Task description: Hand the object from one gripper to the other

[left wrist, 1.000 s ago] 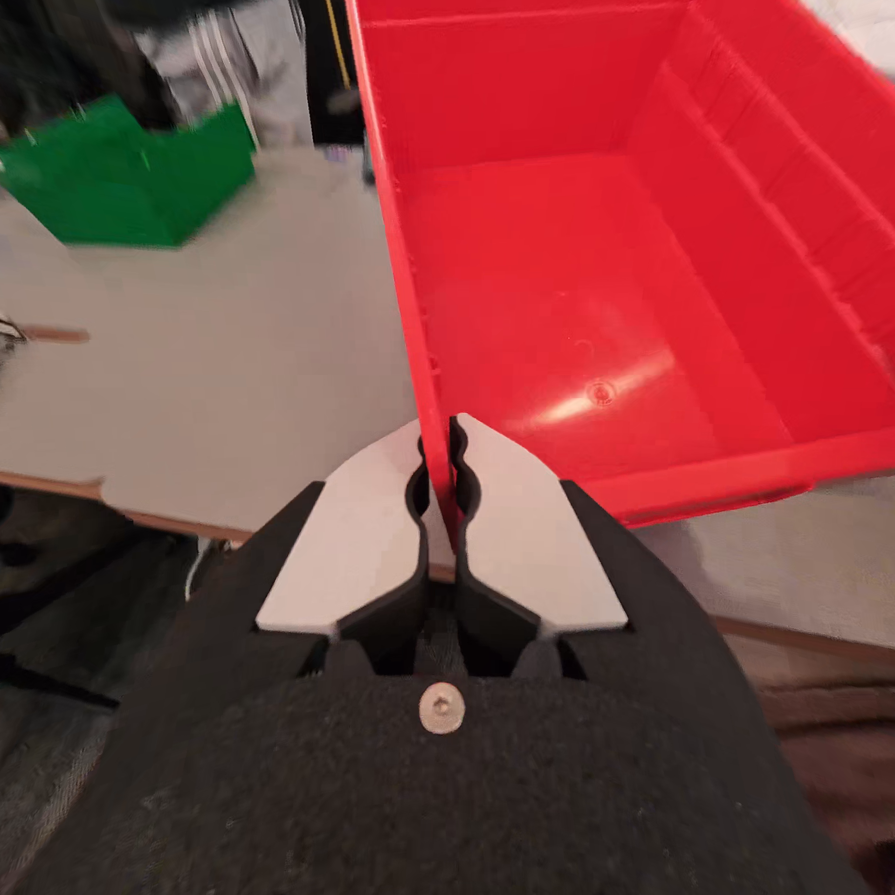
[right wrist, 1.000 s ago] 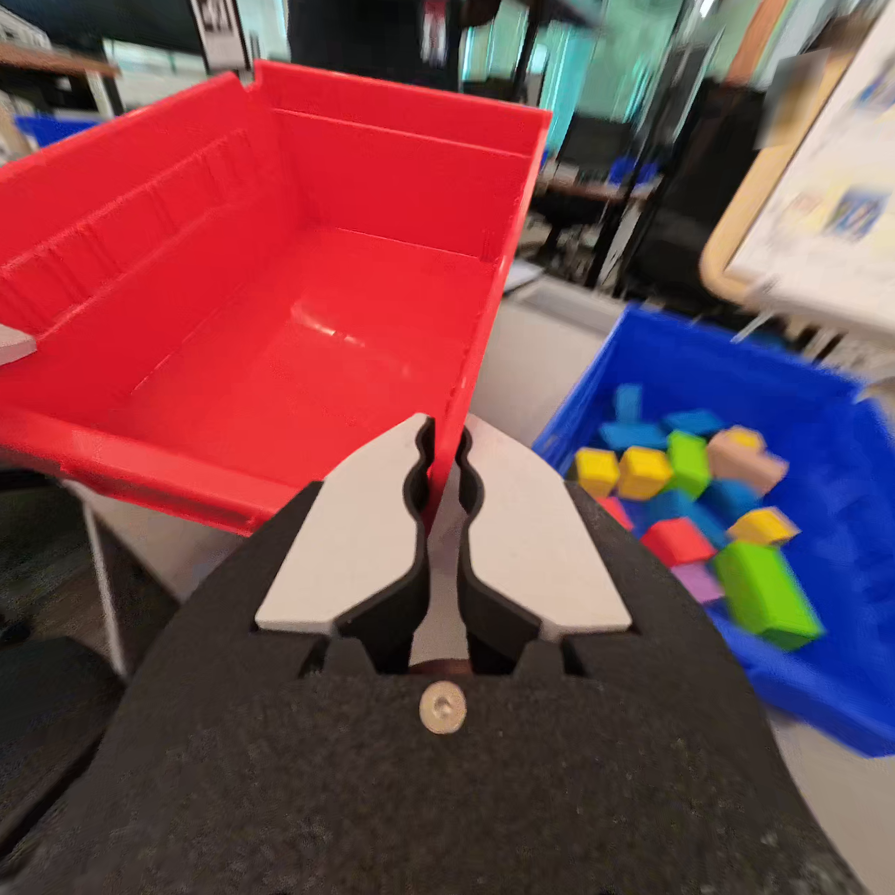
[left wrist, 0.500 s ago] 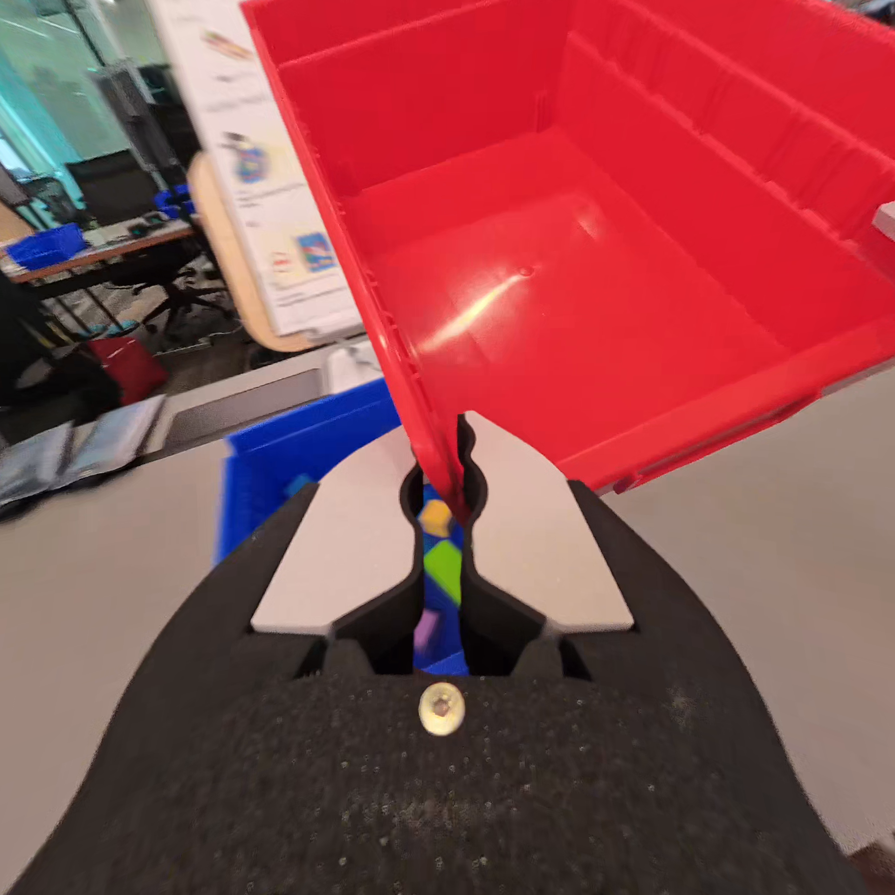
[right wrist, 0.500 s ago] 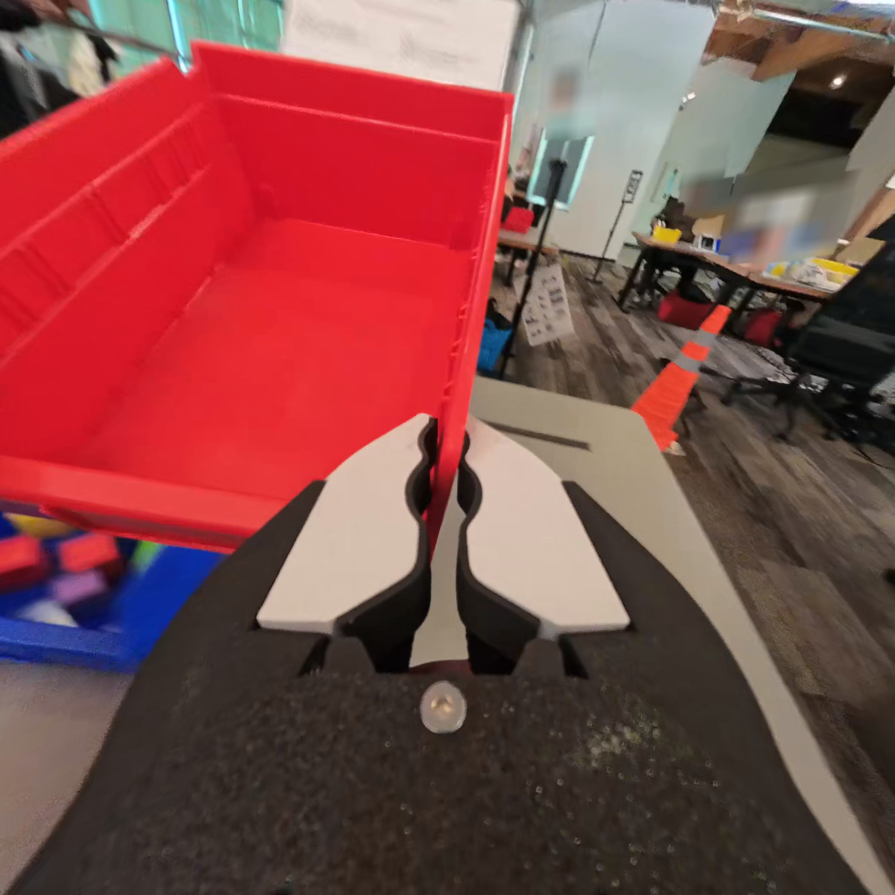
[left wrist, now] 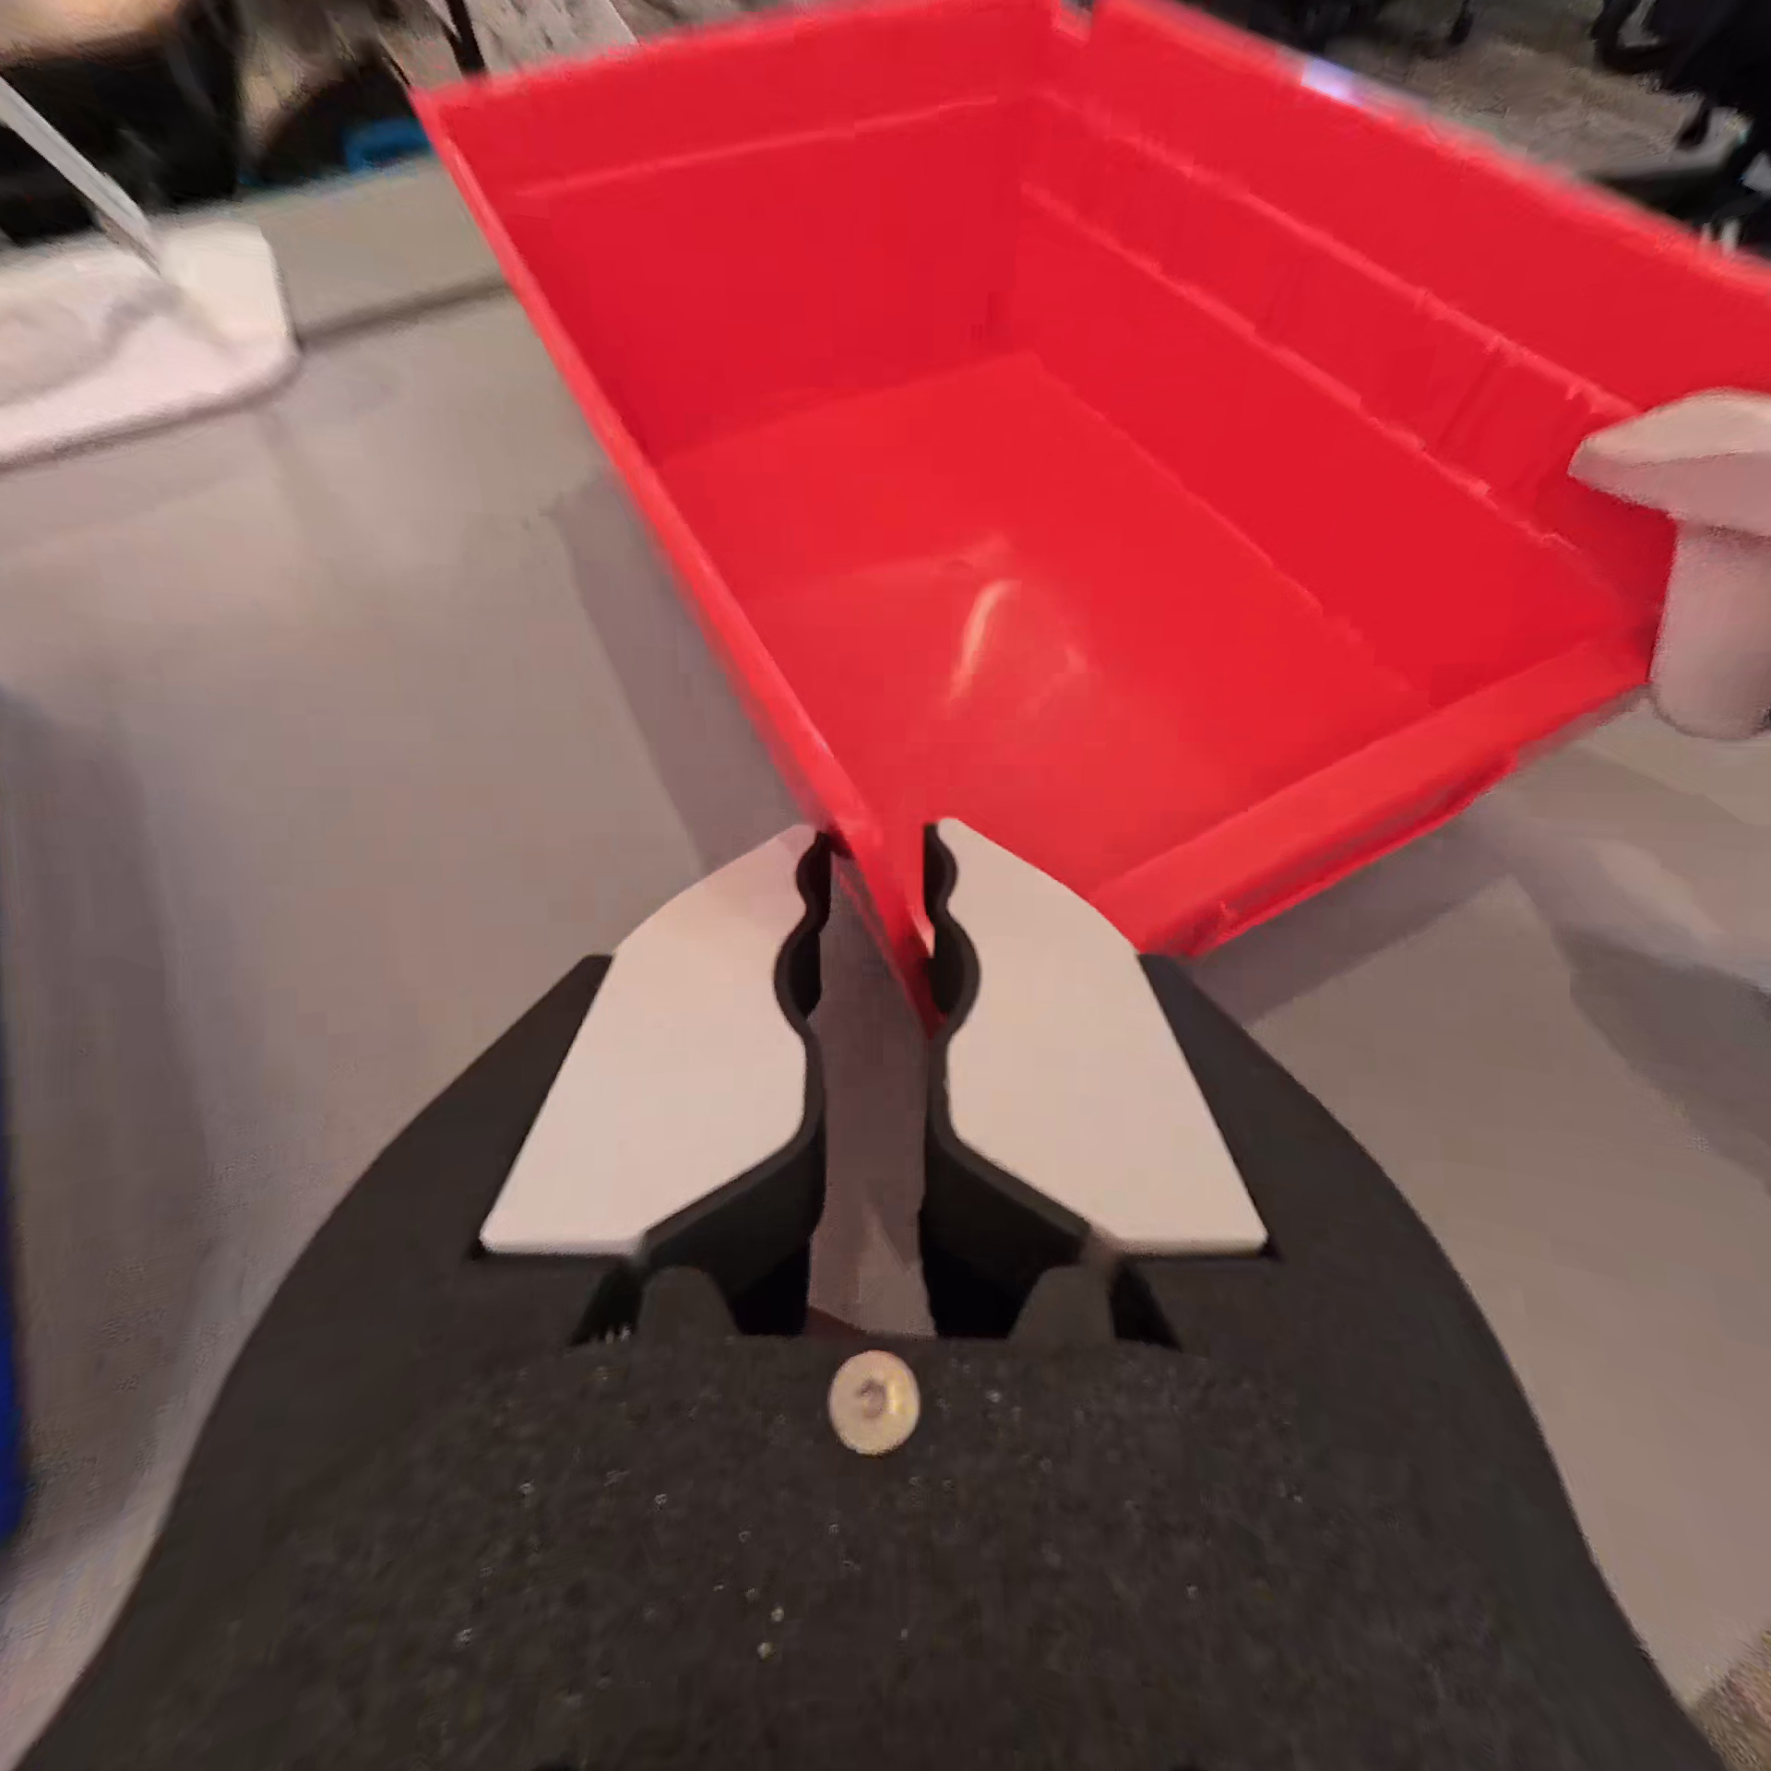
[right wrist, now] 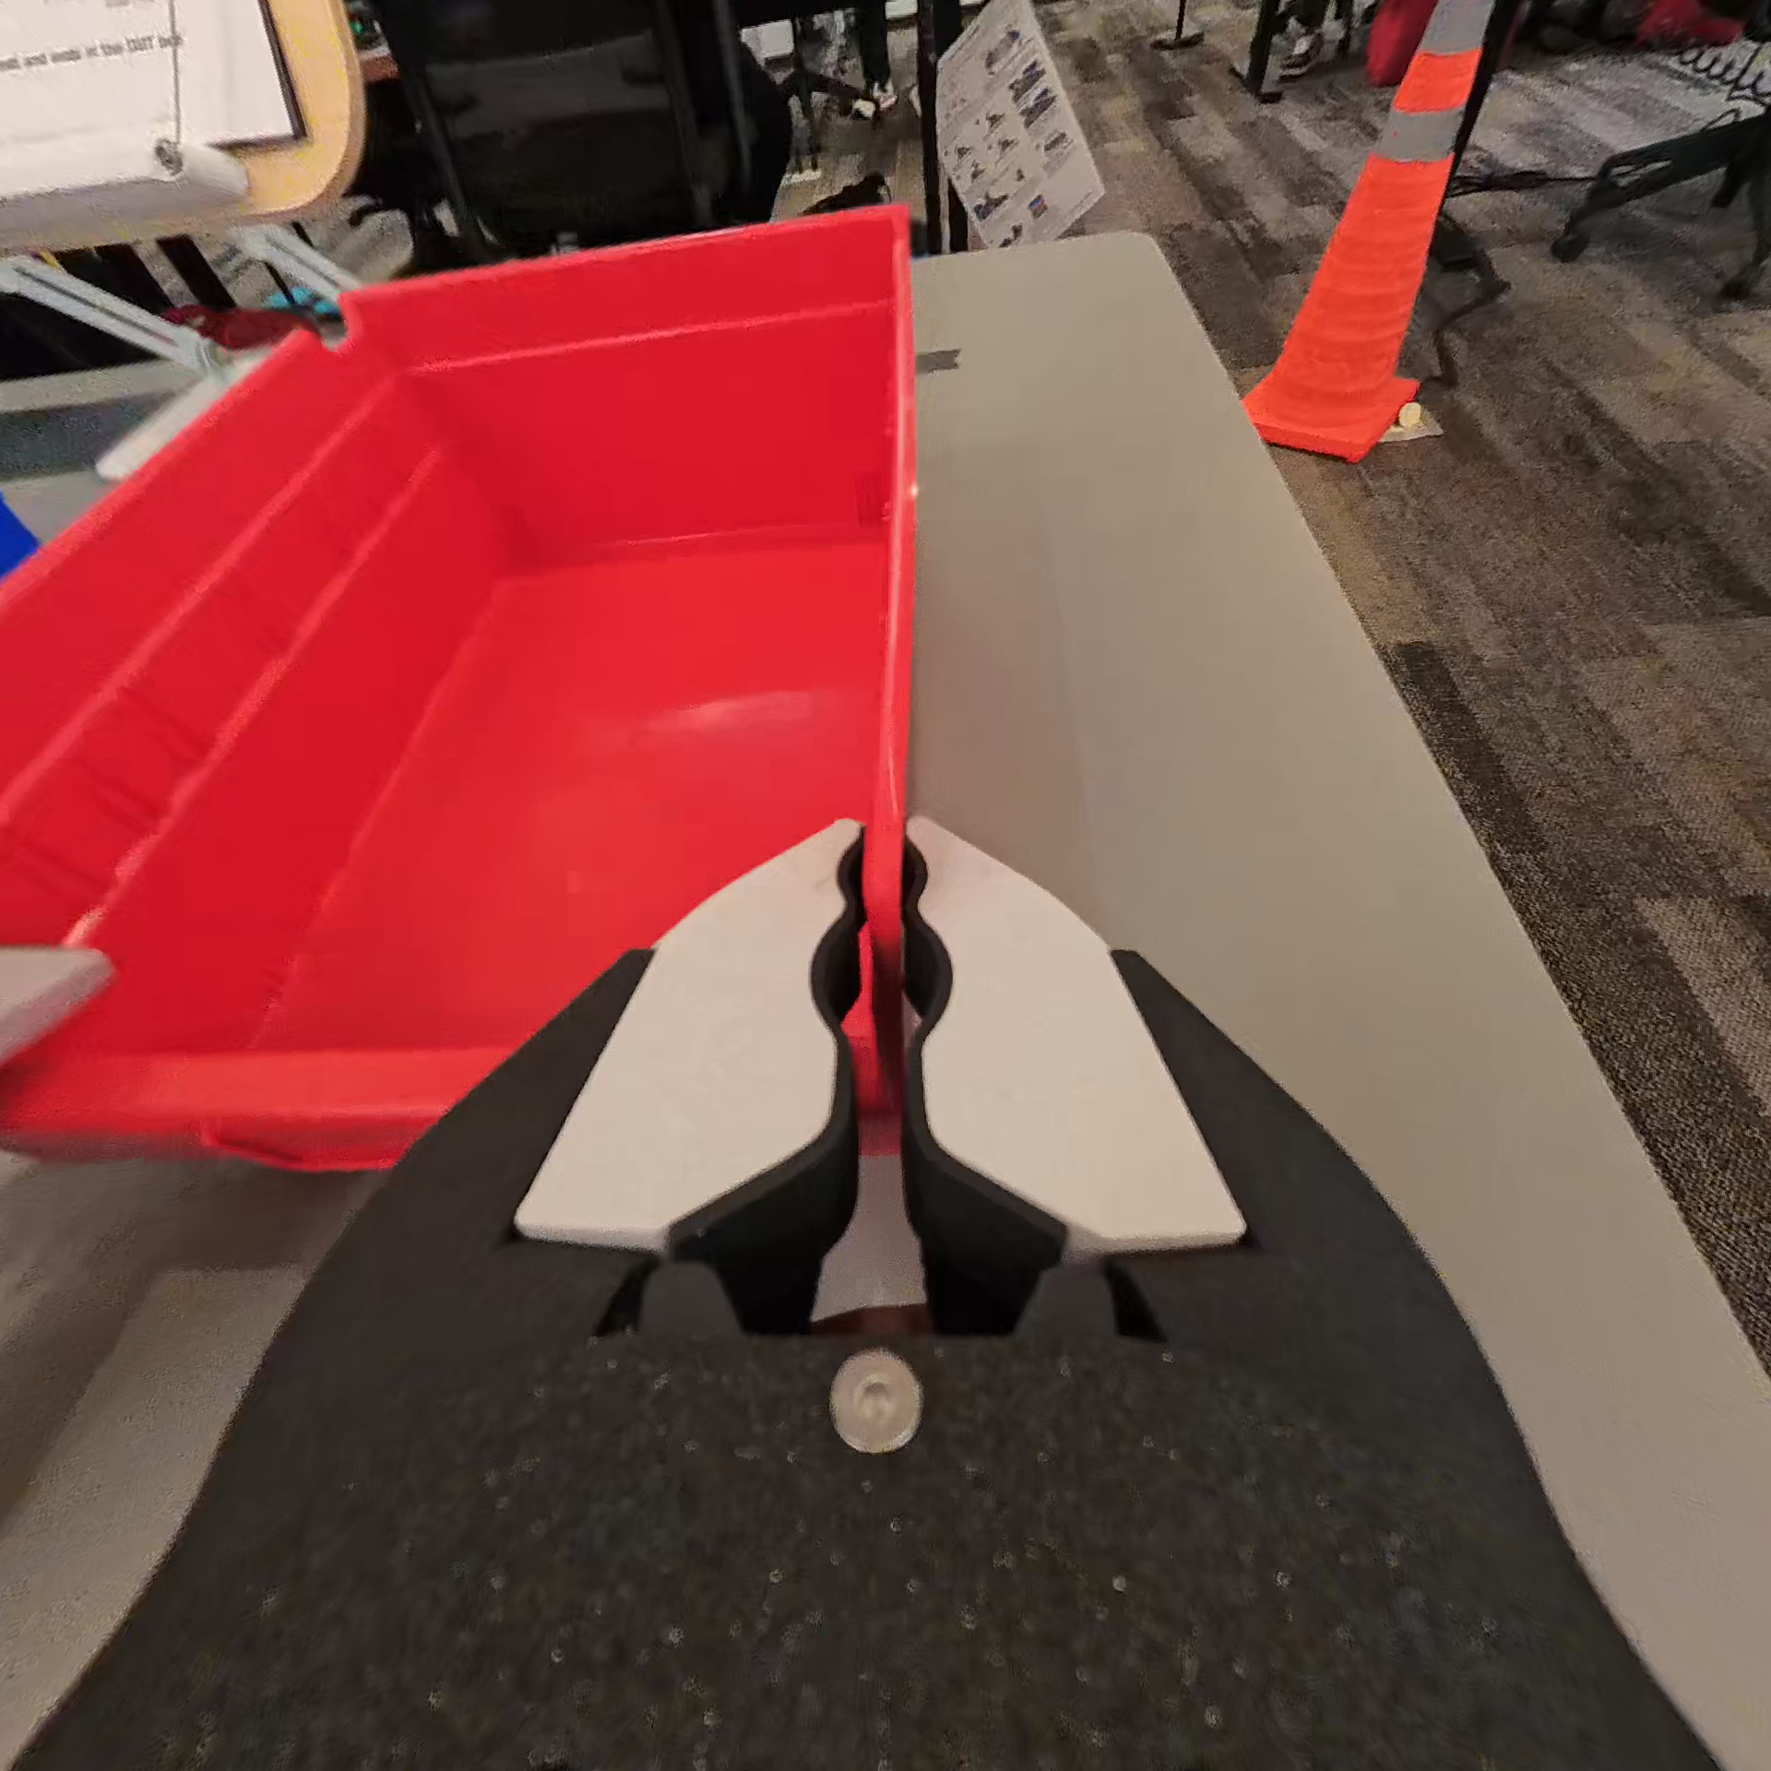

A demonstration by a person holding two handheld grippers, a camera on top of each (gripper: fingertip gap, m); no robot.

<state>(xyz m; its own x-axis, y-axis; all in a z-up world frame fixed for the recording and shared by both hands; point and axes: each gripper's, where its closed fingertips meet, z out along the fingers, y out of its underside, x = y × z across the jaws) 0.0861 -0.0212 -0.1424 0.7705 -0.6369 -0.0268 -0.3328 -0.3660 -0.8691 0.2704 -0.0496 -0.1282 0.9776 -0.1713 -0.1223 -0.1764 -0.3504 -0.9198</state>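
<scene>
Red open-topped plastic bin (right wrist: pixel 537 728) hangs empty just above the grey tabletop (right wrist: pixel 1198 767), carried by its 2 side walls. Right gripper (right wrist: pixel 884 848) is clamped tight on the right-hand wall. Left gripper (left wrist: pixel 872 853) has parted slightly around the opposite wall, which touches only 1 finger, so the handover looks under way. Best to widen the left fully and back straight off, while the right braces against tipping.
</scene>
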